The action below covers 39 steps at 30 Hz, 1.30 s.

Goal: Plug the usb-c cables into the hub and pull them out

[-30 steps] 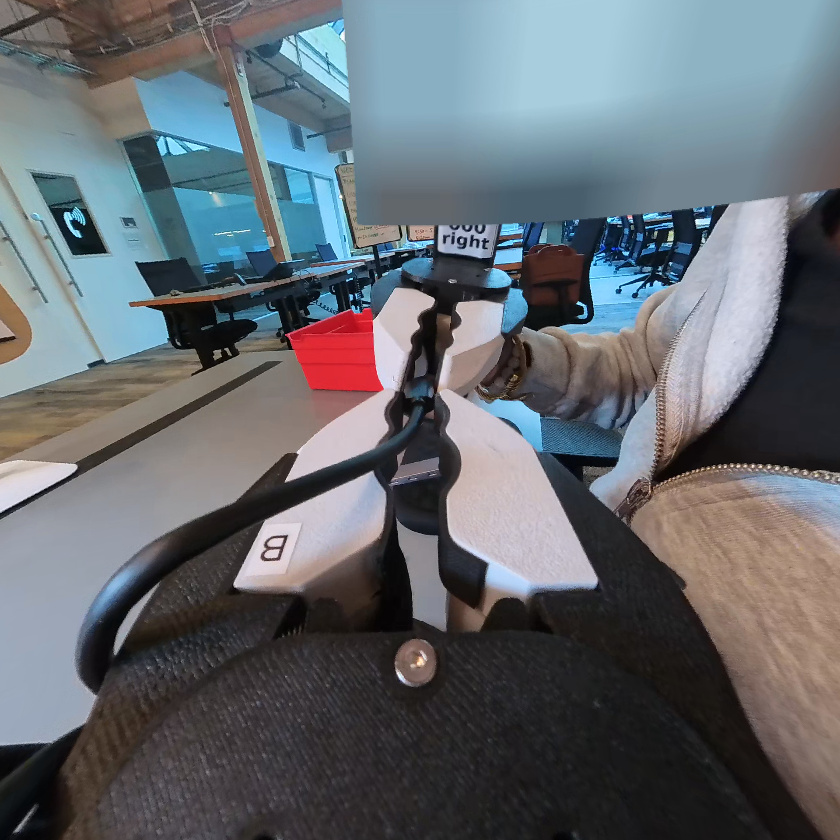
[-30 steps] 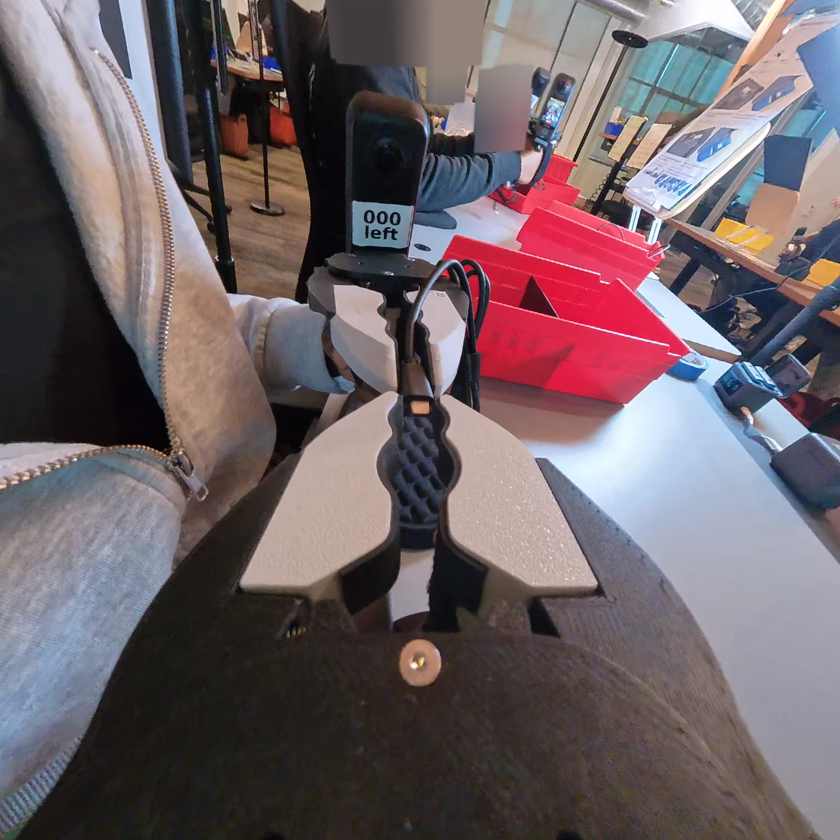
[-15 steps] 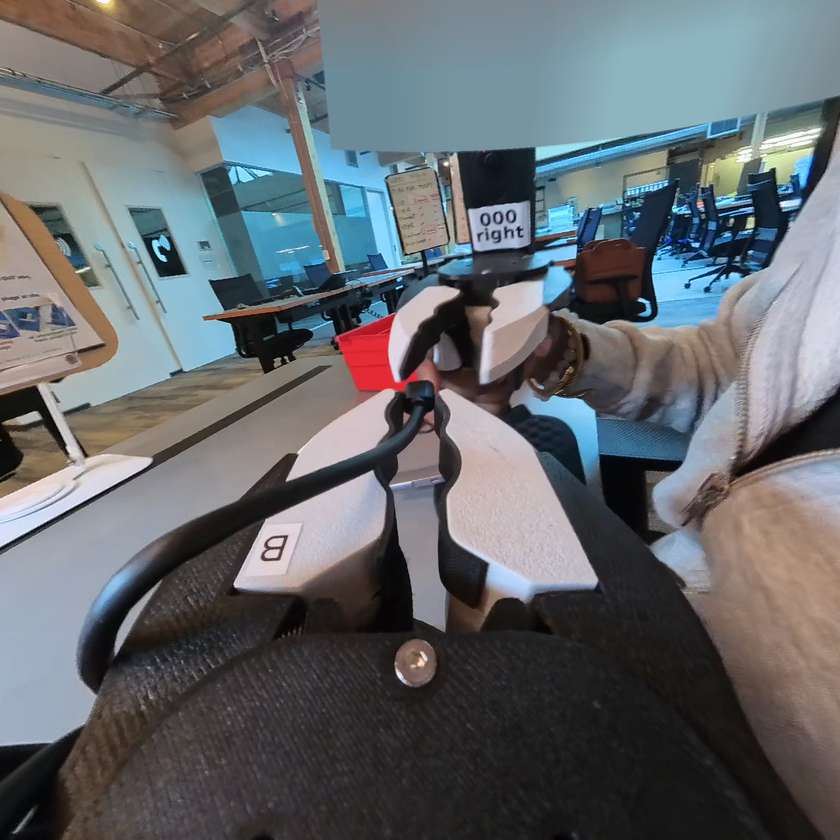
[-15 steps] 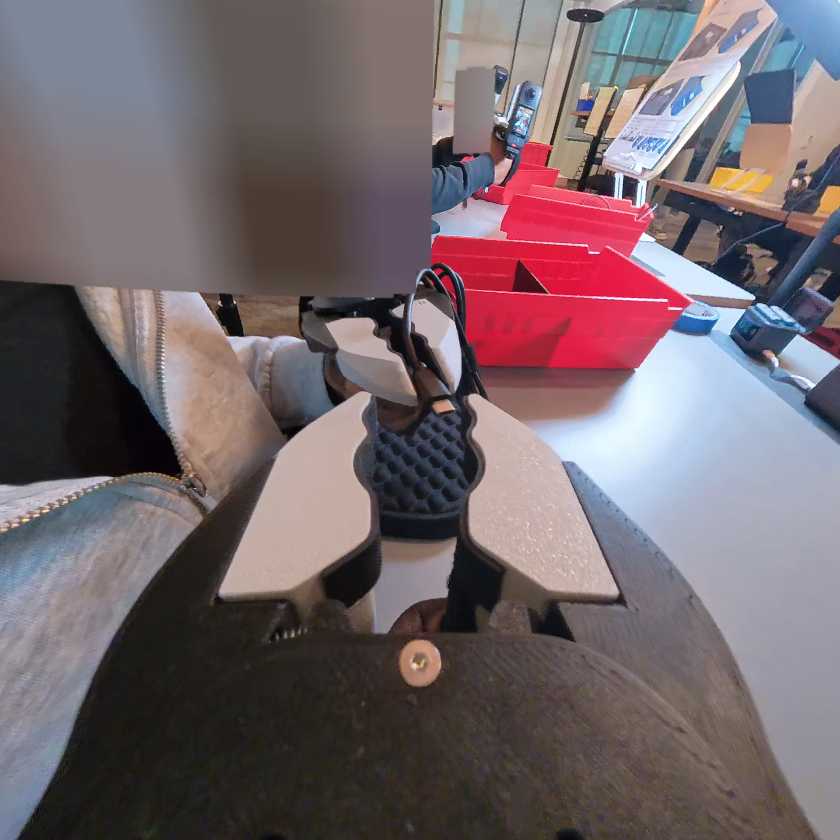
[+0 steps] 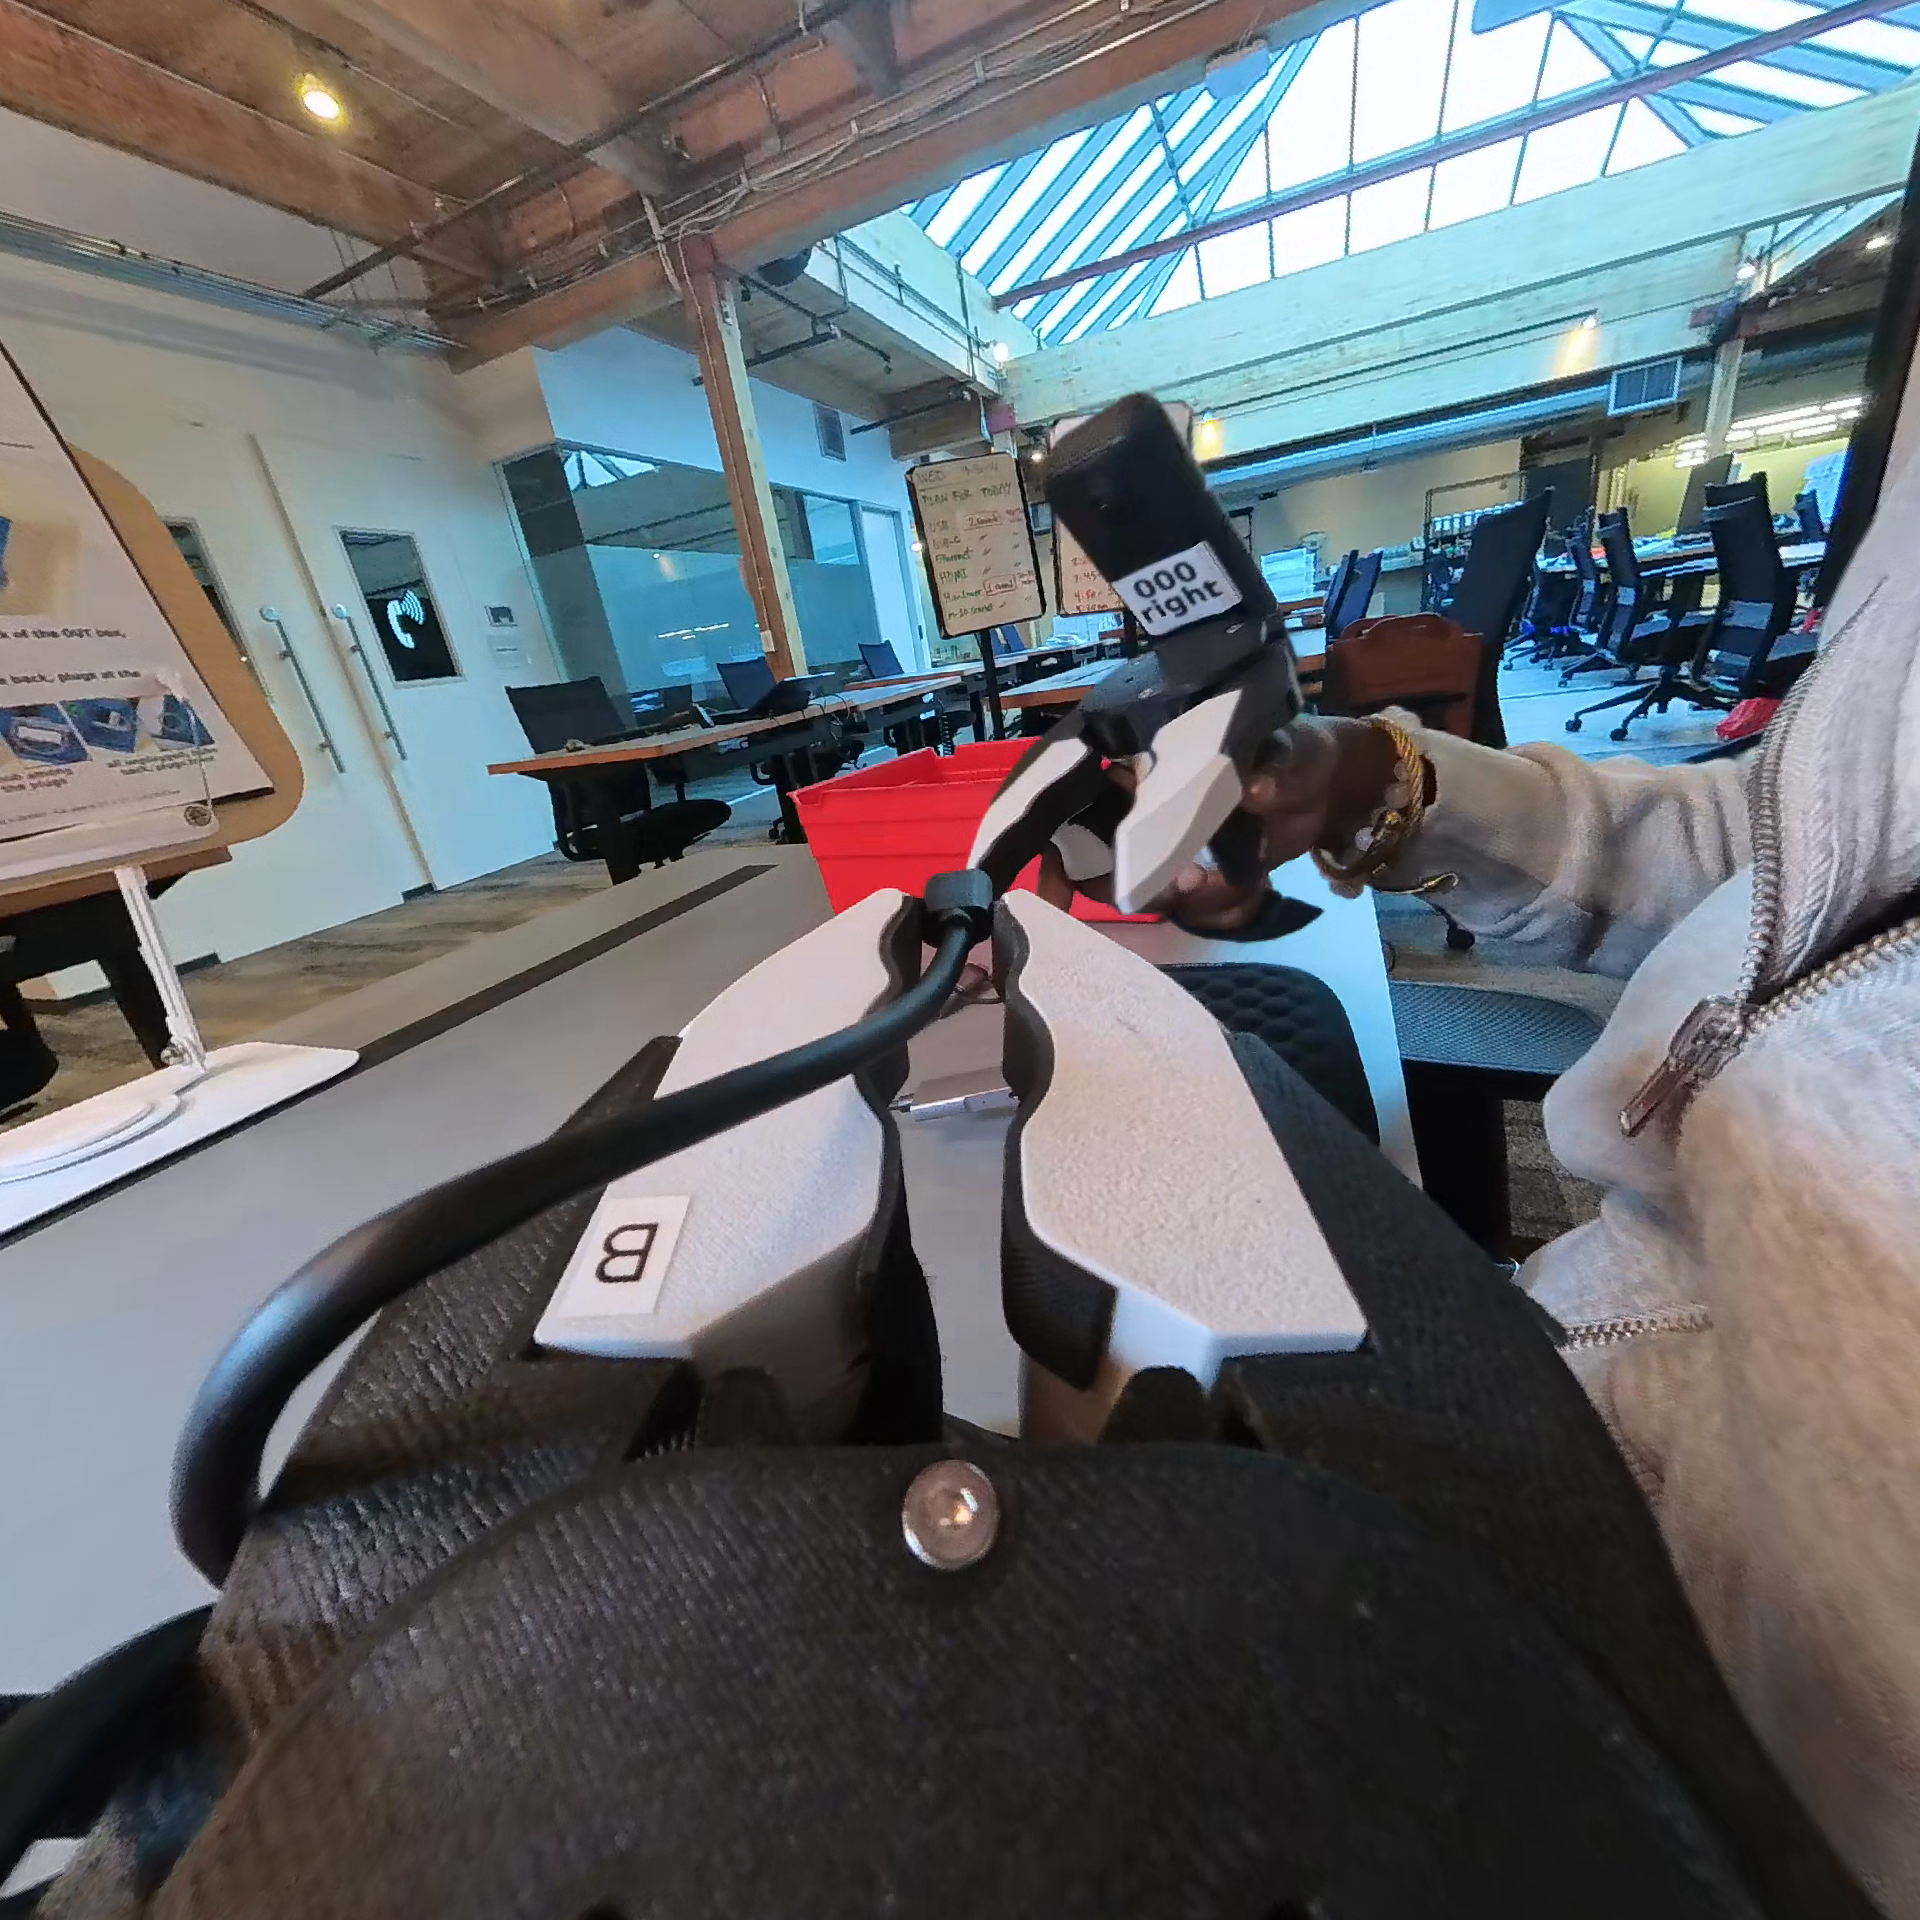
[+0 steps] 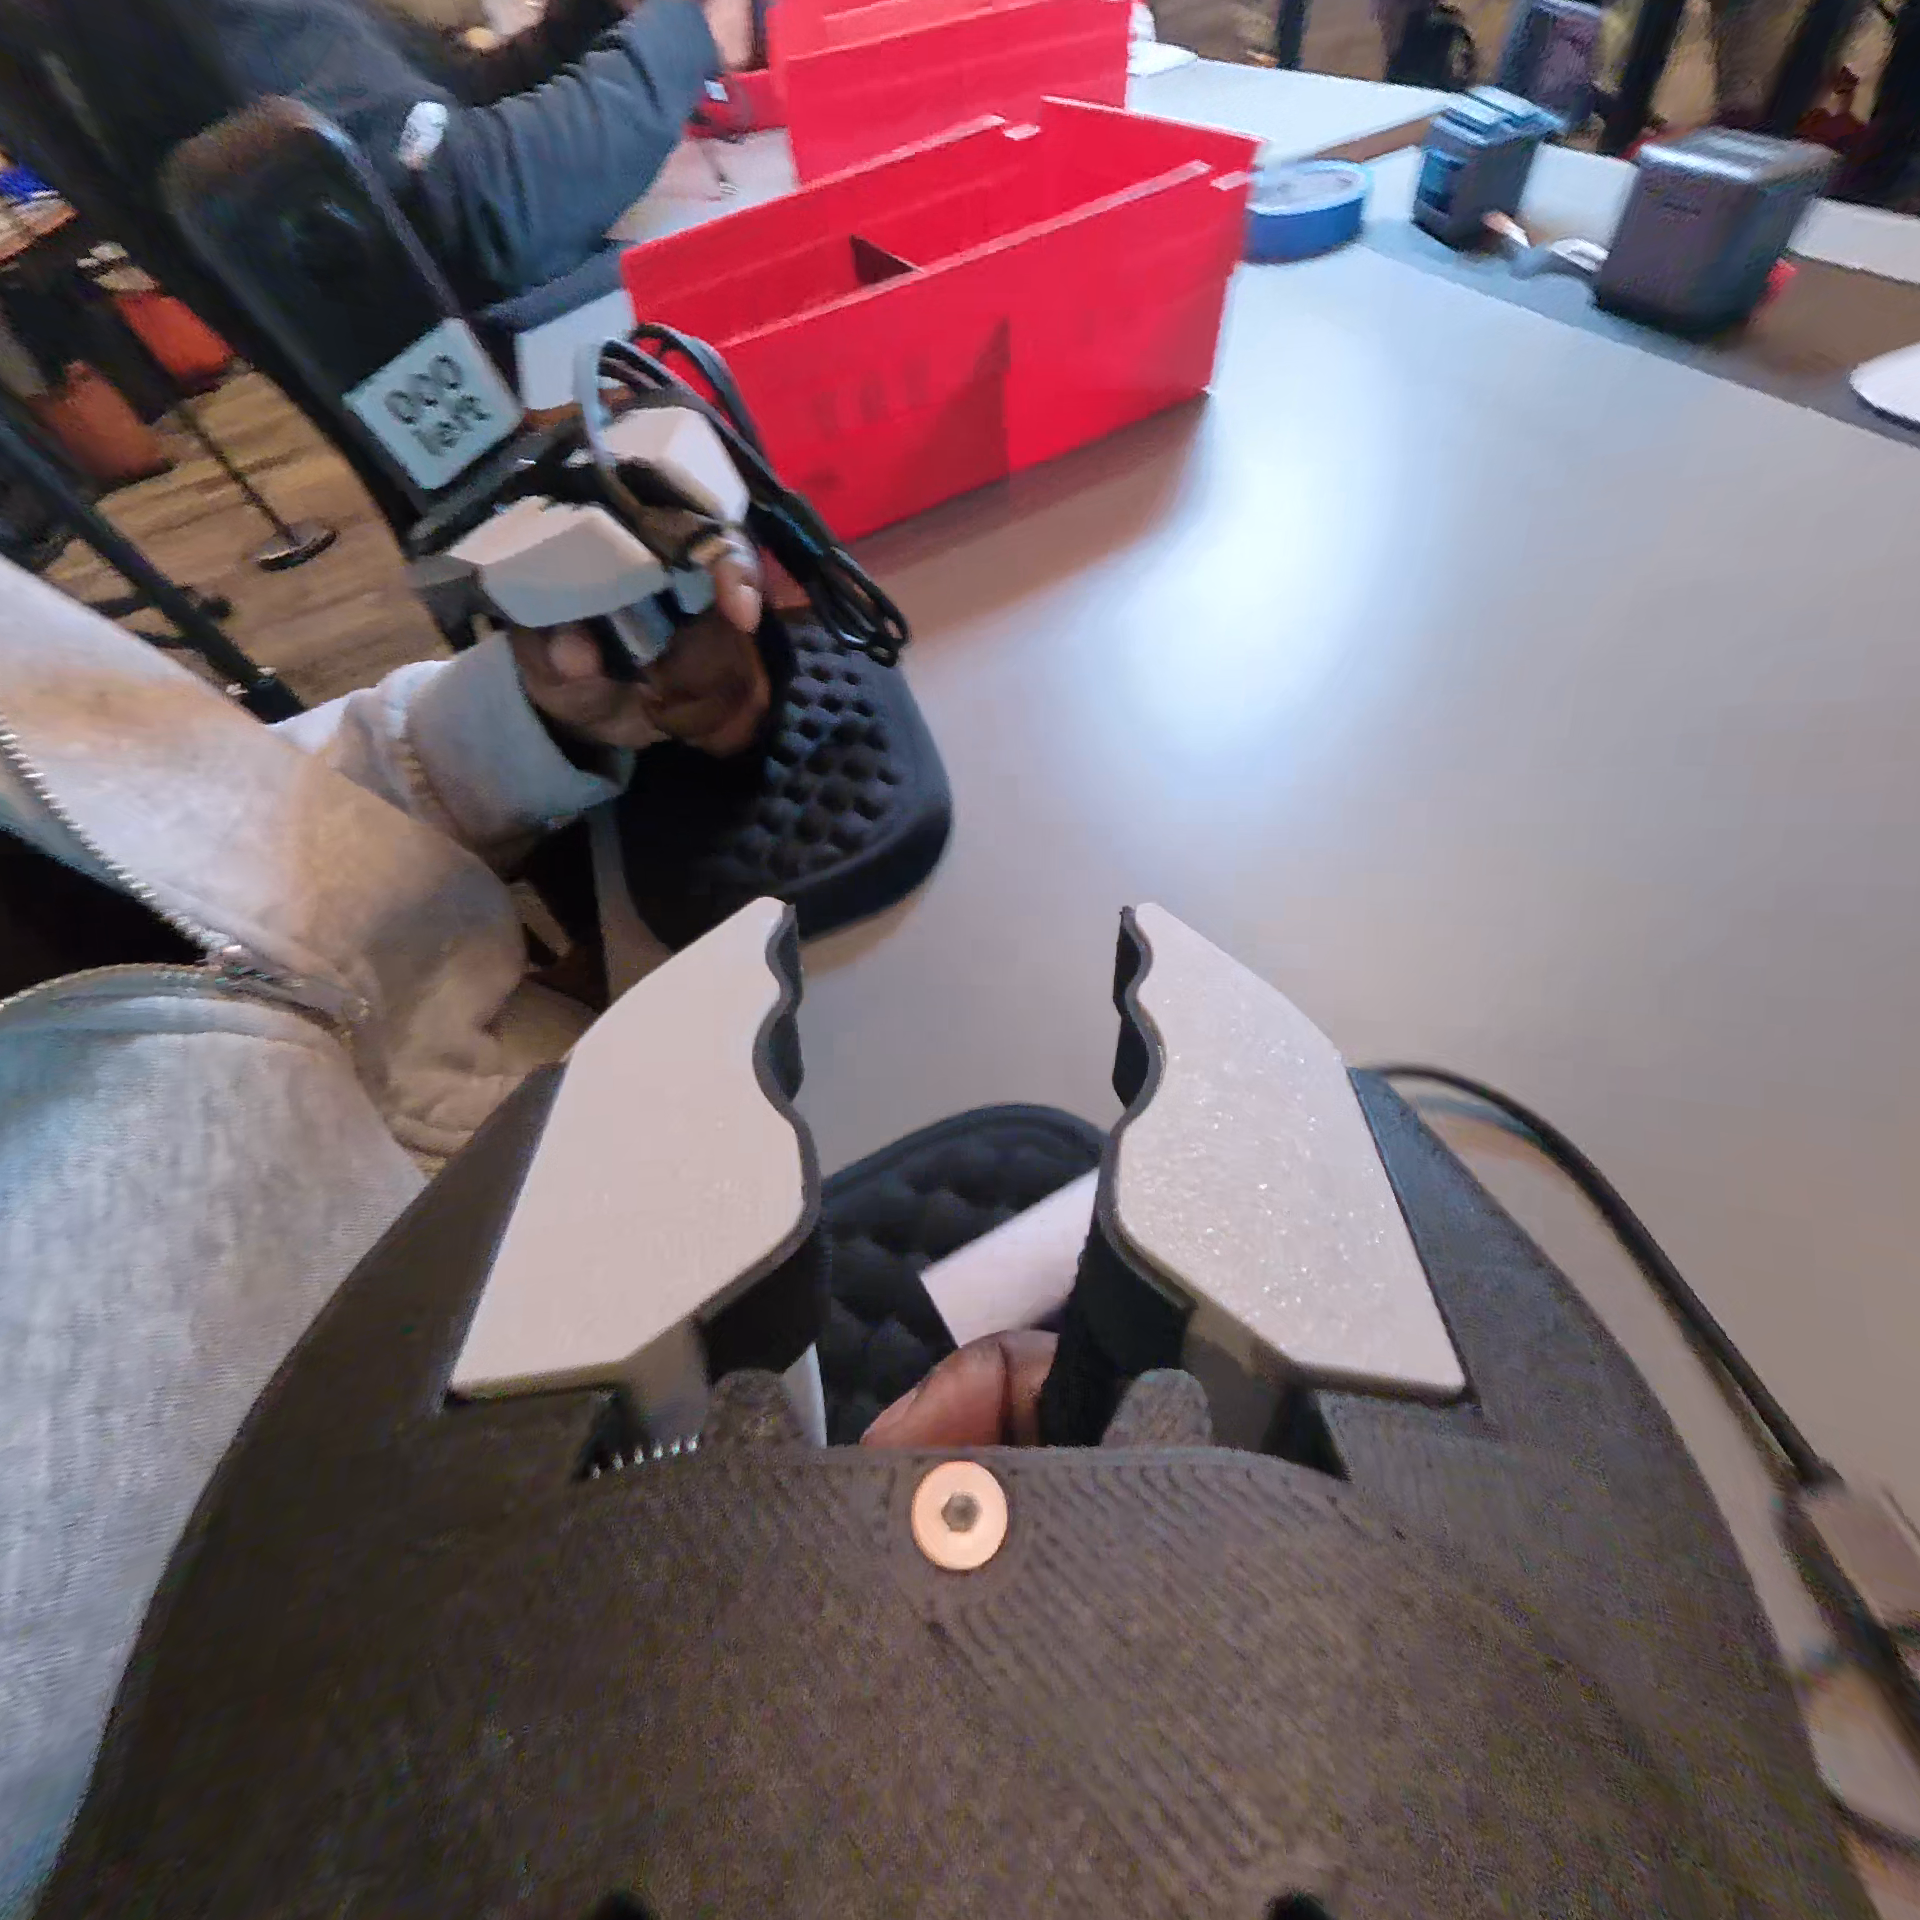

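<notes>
My left gripper (image 5: 956, 909) is shut on a black USB-C cable (image 5: 727, 1101) near the fingertips; the cable loops back to the left. A small silver metal part (image 5: 951, 1096) shows low between its fingers; I cannot tell if it is a plug or the hub. In the right wrist view the left gripper (image 6: 613, 561) is raised, with coiled black cable (image 6: 831, 592) hanging from it. My right gripper (image 6: 956, 966) is open and empty over the grey table (image 6: 1455, 675). It also shows open in the left wrist view (image 5: 1070, 862), just beyond the left fingertips. A blurred grey device with a thin black cable (image 6: 1558, 1143) lies at the right edge.
A red divided bin (image 6: 935, 343) stands on the table behind the left gripper and shows in the left wrist view (image 5: 894, 821). A blue tape roll (image 6: 1304, 203) and dark boxes (image 6: 1704, 223) sit at the far edge. A sign stand (image 5: 104, 727) is at the left. A black mesh chair arm (image 6: 831, 790) is at the table's edge. My right fingertips sit around 10 centimetres from my left ones.
My right gripper has opened, drawn back from the left gripper and tilted down toward the table. The left gripper stays shut on the cable and has tilted upward.
</notes>
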Available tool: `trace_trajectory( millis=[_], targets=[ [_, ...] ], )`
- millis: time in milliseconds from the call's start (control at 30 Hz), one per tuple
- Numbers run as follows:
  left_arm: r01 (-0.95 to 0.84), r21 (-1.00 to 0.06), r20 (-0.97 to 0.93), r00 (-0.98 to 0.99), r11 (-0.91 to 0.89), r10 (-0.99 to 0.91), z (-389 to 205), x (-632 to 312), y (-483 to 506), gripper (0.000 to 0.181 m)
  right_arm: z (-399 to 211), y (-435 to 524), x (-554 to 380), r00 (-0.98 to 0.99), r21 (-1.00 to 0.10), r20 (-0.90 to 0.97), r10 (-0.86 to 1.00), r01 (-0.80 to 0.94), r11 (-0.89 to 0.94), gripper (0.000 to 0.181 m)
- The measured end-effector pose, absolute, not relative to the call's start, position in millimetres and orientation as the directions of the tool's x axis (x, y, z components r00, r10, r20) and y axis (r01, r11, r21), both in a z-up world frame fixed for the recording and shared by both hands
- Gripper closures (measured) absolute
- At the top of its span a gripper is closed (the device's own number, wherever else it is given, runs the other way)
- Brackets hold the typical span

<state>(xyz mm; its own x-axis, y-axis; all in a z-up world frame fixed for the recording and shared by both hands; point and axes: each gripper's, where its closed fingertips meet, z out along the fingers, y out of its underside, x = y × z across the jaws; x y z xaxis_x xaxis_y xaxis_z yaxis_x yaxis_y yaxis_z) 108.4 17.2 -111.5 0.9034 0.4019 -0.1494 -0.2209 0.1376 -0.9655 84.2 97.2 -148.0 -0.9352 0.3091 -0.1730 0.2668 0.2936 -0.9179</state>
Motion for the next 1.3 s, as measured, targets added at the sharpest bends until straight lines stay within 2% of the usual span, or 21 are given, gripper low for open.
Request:
trace_trajectory(
  millis=[167, 333, 500, 600, 767, 833, 967, 1067, 1133, 1167, 1233, 1267, 1300],
  targets=[
    [-0.215, -0.965, -0.140, 0.904, 0.148, 0.404, -111, 108, 16, 0.168, -169, 143, 61, -0.844, -0.811, -0.232, 0.483, 0.442, 0.383, 0.114],
    [-0.209, -0.964, -0.129, 0.906, 0.161, 0.404, -110, 107, 15, 0.168, -193, 169, 70, -0.750, -0.634, -0.403, 0.524, 0.642, 0.431, 0.105],
    [-0.204, -0.965, -0.123, 0.909, 0.167, 0.398, -110, 107, 15, 0.168, -202, 151, 73, -0.635, -0.518, -0.611, 0.472, 0.772, 0.369, 0.114],
    [-0.207, -0.964, -0.127, 0.911, 0.168, 0.393, -110, 108, 15, 0.168, -214, 138, 66, -0.524, -0.403, -0.726, 0.445, 0.849, 0.343, 0.116],
    [-0.210, -0.963, -0.131, 0.912, 0.168, 0.388, -111, 109, 15, 0.168, -224, 130, 59, -0.378, -0.249, -0.830, 0.411, 0.909, 0.334, 0.143],
    [-0.208, -0.963, -0.129, 0.913, 0.170, 0.387, -111, 109, 15, 0.168, -230, 131, 57, -0.389, -0.242, -0.804, 0.451, 0.905, 0.349, 0.155],
    [-0.210, -0.962, -0.129, 0.913, 0.176, 0.387, -110, 109, 14, 0.168, -232, 124, 57, -0.431, -0.270, -0.773, 0.465, 0.887, 0.374, 0.161],
    [-0.215, -0.961, -0.133, 0.911, 0.175, 0.390, -110, 110, 14, 0.168, -225, 115, 57, -0.570, -0.405, -0.679, 0.462, 0.816, 0.412, 0.169],
    [-0.218, -0.960, -0.136, 0.910, 0.175, 0.391, -110, 110, 14, 0.168, -214, 118, 58, -0.754, -0.509, -0.447, 0.482, 0.657, 0.556, 0.171],
    [-0.218, -0.960, -0.135, 0.910, 0.176, 0.392, -110, 110, 14, 0.168, -207, 123, 59, -0.835, -0.522, -0.272, 0.479, 0.546, 0.655, 0.172],
    [-0.218, -0.960, -0.134, 0.910, 0.176, 0.392, -110, 110, 14, 0.168, -196, 137, 64, -0.907, -0.427, 0.045, 0.418, 0.361, 0.829, 0.172],
    [-0.219, -0.960, -0.135, 0.910, 0.176, 0.392, -110, 110, 14, 0.168, -195, 140, 71, -0.919, -0.367, 0.132, 0.372, 0.304, 0.879, 0.172],
    [-0.221, -0.959, -0.137, 0.909, 0.176, 0.393, -110, 110, 14, 0.168, -198, 140, 83, -0.930, -0.328, 0.143, 0.338, 0.277, 0.903, 0.173]
  ],
)
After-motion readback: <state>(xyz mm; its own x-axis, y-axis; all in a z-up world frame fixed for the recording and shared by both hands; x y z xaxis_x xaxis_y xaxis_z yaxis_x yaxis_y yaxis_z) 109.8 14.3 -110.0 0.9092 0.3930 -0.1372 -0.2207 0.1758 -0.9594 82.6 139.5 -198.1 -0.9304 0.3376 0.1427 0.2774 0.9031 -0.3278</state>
